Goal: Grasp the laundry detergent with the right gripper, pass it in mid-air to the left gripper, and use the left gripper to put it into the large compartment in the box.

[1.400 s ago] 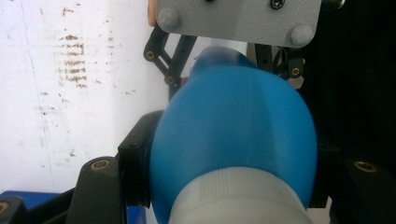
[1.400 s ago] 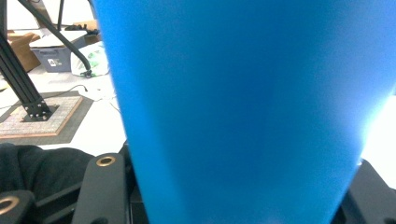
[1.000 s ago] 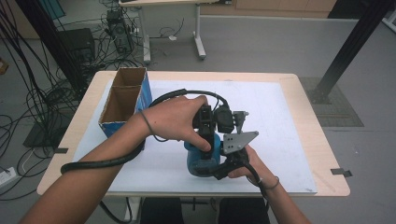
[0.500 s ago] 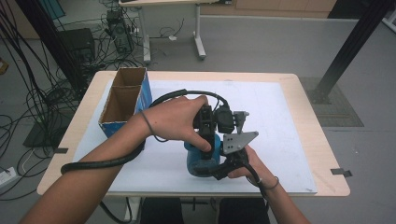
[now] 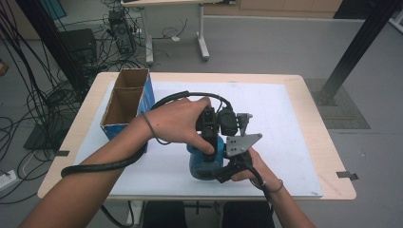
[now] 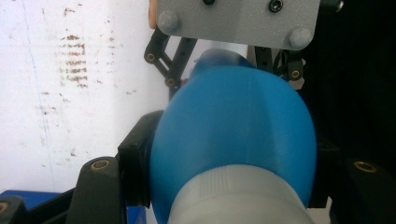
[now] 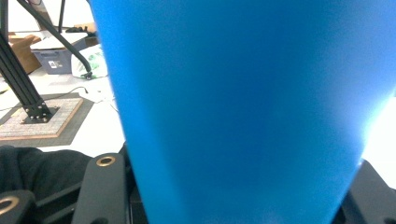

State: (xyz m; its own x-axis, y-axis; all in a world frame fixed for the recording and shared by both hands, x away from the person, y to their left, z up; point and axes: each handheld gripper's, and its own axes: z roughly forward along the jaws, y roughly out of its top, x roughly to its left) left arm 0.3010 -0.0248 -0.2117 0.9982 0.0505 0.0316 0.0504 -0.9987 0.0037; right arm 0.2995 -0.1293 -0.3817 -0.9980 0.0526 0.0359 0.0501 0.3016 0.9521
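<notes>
A blue plastic bottle [image 5: 203, 163] with a pale ribbed cap [image 6: 233, 200] stands near the table's front edge. My left gripper [image 5: 209, 134] comes down on it from above, its jaws shut on the bottle's rounded shoulder [image 6: 233, 126] just by the cap. My right gripper [image 5: 227, 166], with its grey three-cornered plate [image 5: 241, 143], comes in from the right and is shut on the bottle's body [image 7: 238, 107]. In the left gripper view that plate [image 6: 238, 21] sits behind the bottle. A hand holds each gripper.
An open cardboard box [image 5: 124, 102] with blue sides stands at the table's left. A white sheet [image 5: 290, 118] covers the tabletop. A thick black cable [image 5: 100, 166] trails off the left hand. Cables, a black post and another table's legs lie beyond.
</notes>
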